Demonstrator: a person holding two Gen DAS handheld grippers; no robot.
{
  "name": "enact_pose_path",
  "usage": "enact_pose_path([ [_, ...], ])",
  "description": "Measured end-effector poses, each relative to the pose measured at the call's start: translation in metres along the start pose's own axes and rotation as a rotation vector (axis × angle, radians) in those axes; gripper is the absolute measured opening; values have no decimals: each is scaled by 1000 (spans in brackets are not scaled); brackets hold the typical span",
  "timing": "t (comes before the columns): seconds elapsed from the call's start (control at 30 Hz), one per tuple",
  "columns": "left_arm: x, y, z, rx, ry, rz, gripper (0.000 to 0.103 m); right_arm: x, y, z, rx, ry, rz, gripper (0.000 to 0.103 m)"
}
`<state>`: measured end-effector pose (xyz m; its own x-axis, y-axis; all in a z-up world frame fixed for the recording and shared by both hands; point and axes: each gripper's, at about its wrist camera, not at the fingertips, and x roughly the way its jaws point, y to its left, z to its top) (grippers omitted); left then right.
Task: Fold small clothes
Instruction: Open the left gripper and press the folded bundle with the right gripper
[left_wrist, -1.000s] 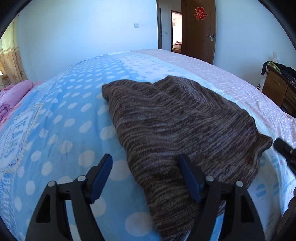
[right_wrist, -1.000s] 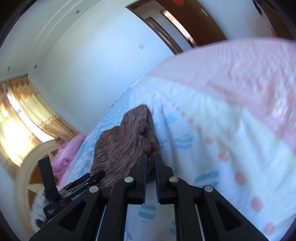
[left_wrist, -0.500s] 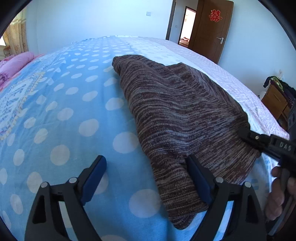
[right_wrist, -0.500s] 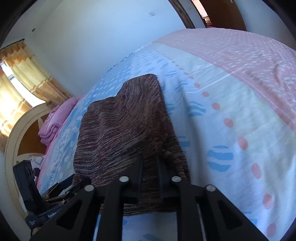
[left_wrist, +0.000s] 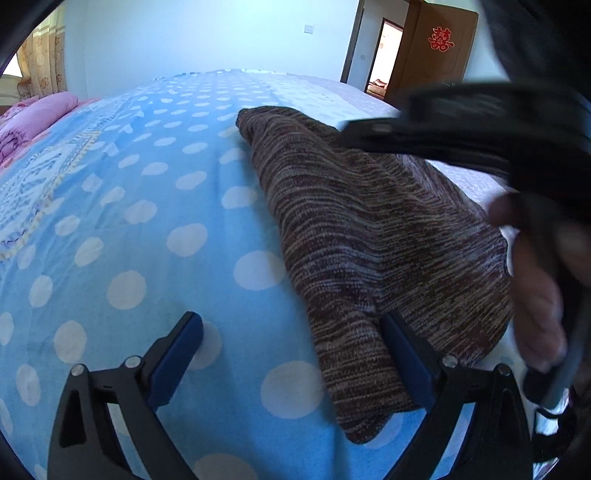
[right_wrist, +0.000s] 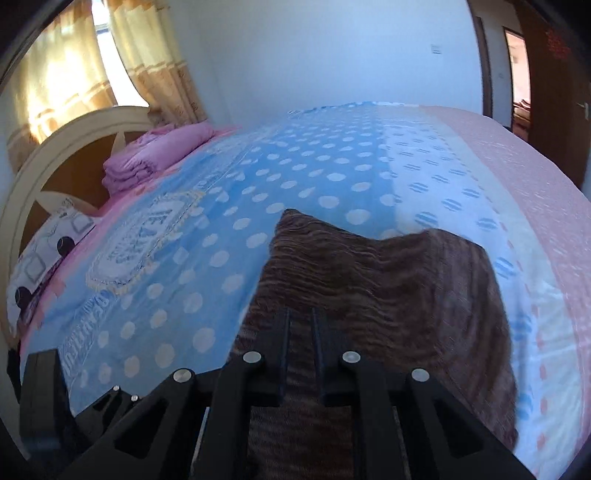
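A brown striped knit garment (left_wrist: 369, 229) lies folded on the blue dotted bedspread (left_wrist: 129, 206). My left gripper (left_wrist: 291, 332) is open, low over the bed, its right finger (left_wrist: 402, 354) against the garment's near corner. My right gripper (right_wrist: 300, 332) has its jaws nearly closed with a narrow gap, and hovers over the garment (right_wrist: 388, 295); I cannot tell if cloth is pinched. The right gripper's body (left_wrist: 461, 125) and the hand holding it cross the left wrist view at the right.
A folded pink quilt (right_wrist: 155, 155) and a pillow (right_wrist: 40, 258) lie by the curved headboard (right_wrist: 55, 147). The bedspread turns white and pink (right_wrist: 535, 192) toward the right edge. A brown door (left_wrist: 439, 55) stands behind.
My right gripper has swung left, over and across the garment, and now fills the right of the left wrist view. My left gripper has sunk closer to the garment's near corner, still open.
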<state>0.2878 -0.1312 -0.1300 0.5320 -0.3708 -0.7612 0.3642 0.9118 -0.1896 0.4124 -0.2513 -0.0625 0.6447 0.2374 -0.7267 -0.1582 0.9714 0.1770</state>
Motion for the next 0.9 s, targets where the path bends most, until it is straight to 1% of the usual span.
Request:
enact_pose_path([
  [0.03, 0, 0, 0, -2, -2, -2, 100, 23, 6, 9, -27, 61, -4, 12],
  [0.1, -1, 0, 0, -6, -9, 8, 100, 58, 12, 13, -60, 141, -35, 12],
  [0.13, -1, 2, 0, -15, -15, 22, 100, 73, 14, 14, -64, 181, -22, 12],
  [0.17, -1, 3, 0, -24, -17, 21, 100, 78, 15, 18, -62, 166, -9, 12],
  [0.3, -2, 7, 0, -48, -18, 7, 102, 82, 3, 25, 1, 166, 48, 11],
  [0.37, -7, 11, -2, -63, -42, -16, 102, 63, -1, 18, 0, 122, 50, 12],
  [0.43, -11, 21, -3, -114, -68, -19, 102, 40, -2, 8, -10, 77, 51, 13],
  [0.47, -11, 27, -4, -146, -67, -28, 102, 23, -4, -1, -22, 49, 56, 20],
  [0.5, -11, 32, -4, -171, -67, -45, 102, 13, -4, -8, -32, 31, 55, 31],
  [0.53, -10, 34, -4, -179, -68, -49, 102, 2, -7, -17, -37, 16, 54, 37],
  [0.57, -9, 31, -3, -168, -62, -34, 102, -11, -13, -29, -30, 7, 54, 46],
  [0.6, -8, 27, -3, -147, -54, -8, 102, -16, -20, -38, -14, 8, 56, 49],
  [0.63, -6, 21, -2, -118, -44, 29, 102, -19, -27, -47, 7, 20, 53, 49],
  [0.7, -5, 15, -2, -92, -39, 50, 103, -18, -45, -69, 34, 50, 23, 49],
  [0.73, -7, 14, -1, -90, -42, 54, 103, -24, -49, -77, 24, 11, 34, 49],
  [0.77, -9, 16, -1, -91, -52, 52, 103, -30, -50, -79, 27, -6, 46, 49],
  [0.83, -20, 16, 1, -105, -96, 48, 103, -45, -54, -79, 65, -35, 81, 49],
  [0.87, -23, 18, 5, -107, -113, 47, 103, -54, -57, -77, 73, -76, 107, 49],
  [0.9, -25, 16, 11, -99, -129, 46, 103, -60, -59, -74, 73, -107, 113, 50],
])
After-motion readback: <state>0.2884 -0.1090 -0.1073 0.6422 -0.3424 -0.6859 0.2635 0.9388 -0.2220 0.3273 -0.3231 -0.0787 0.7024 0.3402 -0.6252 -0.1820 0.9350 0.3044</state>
